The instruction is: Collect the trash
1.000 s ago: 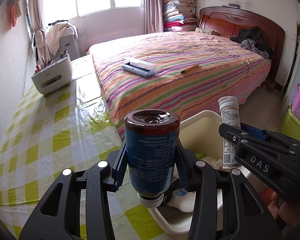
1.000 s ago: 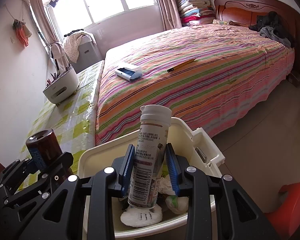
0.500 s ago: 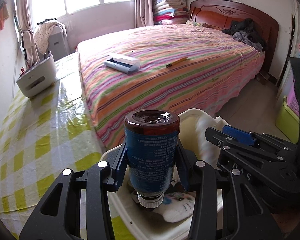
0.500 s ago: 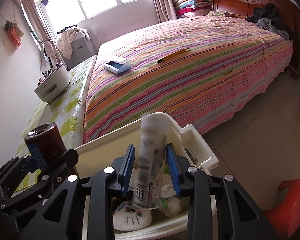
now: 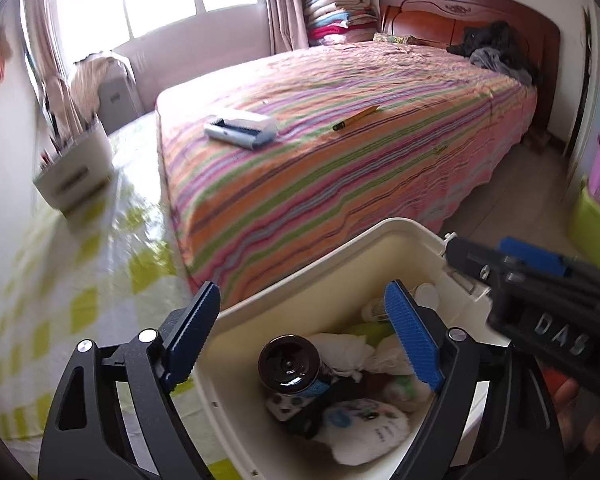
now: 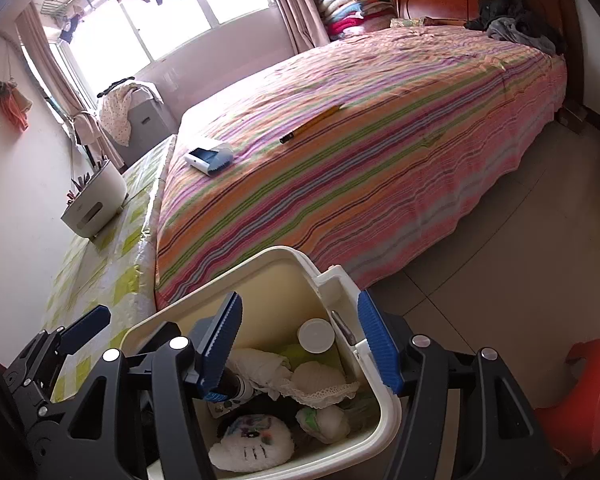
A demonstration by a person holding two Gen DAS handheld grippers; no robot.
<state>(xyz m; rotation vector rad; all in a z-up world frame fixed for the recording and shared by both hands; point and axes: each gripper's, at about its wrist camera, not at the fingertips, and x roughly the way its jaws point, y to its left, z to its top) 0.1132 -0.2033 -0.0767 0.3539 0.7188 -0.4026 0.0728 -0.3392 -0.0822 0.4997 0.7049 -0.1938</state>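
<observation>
A cream plastic trash bin stands below both grippers, between the table and the bed. Inside it lie a dark brown bottle, a white tube with its cap up, crumpled tissues and a white soft item. My left gripper is open and empty above the bin. My right gripper is open and empty above the bin; it also shows in the left wrist view at the right.
A bed with a striped cover lies behind the bin, with a lint roller and a pencil on it. A table with a yellow checked cloth holds a white holder. An orange stool stands at right.
Both grippers have opened over the bin. The brown bottle has dropped out of the left one and the white tube out of the right one; both now lie in the bin.
</observation>
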